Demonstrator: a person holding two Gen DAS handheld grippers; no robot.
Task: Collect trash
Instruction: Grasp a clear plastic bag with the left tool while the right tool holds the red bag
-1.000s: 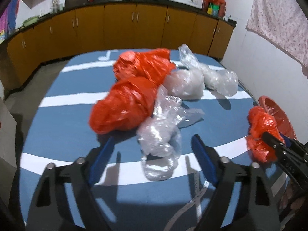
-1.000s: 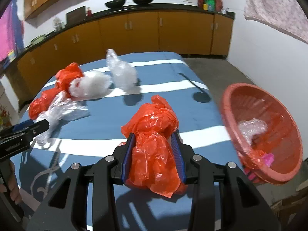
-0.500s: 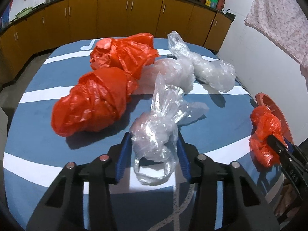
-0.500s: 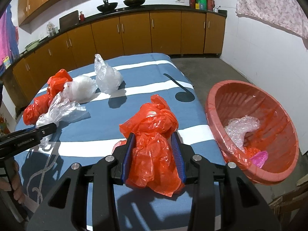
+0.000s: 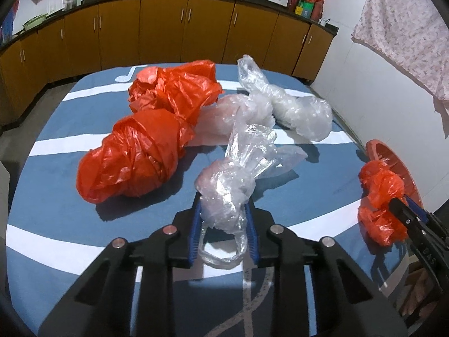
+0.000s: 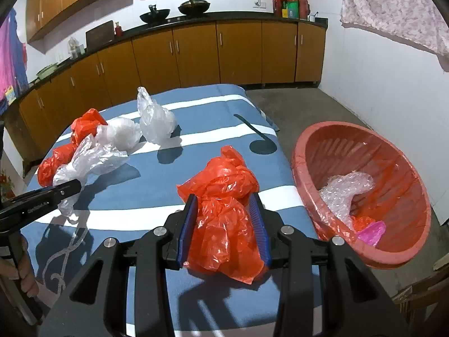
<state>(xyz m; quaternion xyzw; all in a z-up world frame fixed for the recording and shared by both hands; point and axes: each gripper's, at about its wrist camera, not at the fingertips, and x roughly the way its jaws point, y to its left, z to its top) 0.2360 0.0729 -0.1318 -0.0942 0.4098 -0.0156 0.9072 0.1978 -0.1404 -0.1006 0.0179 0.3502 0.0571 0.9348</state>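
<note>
My left gripper (image 5: 223, 200) is closing its jaws on a crumpled clear plastic bag (image 5: 238, 157) on the blue striped table (image 5: 56, 196); the blue pads (image 5: 196, 224) press its lower part. My right gripper (image 6: 223, 196) is shut on a red plastic bag (image 6: 221, 177) near the table's right edge, beside a red basket (image 6: 297, 154) that stands below. The left wrist view shows that red bag (image 5: 381, 185) at the far right.
Two red bags (image 5: 132, 157) (image 5: 174, 87) and two clear bags (image 5: 297, 109) (image 5: 224, 115) lie mid-table. The basket holds clear plastic (image 6: 345, 191) and a pink scrap (image 6: 370, 233). Orange cabinets (image 6: 196, 56) line the back wall; a floral cloth (image 6: 393, 8) hangs at right.
The left gripper's jaws went from wide open to closed in against the clear bag. The right gripper kept its hold on the red bag and stayed in place.
</note>
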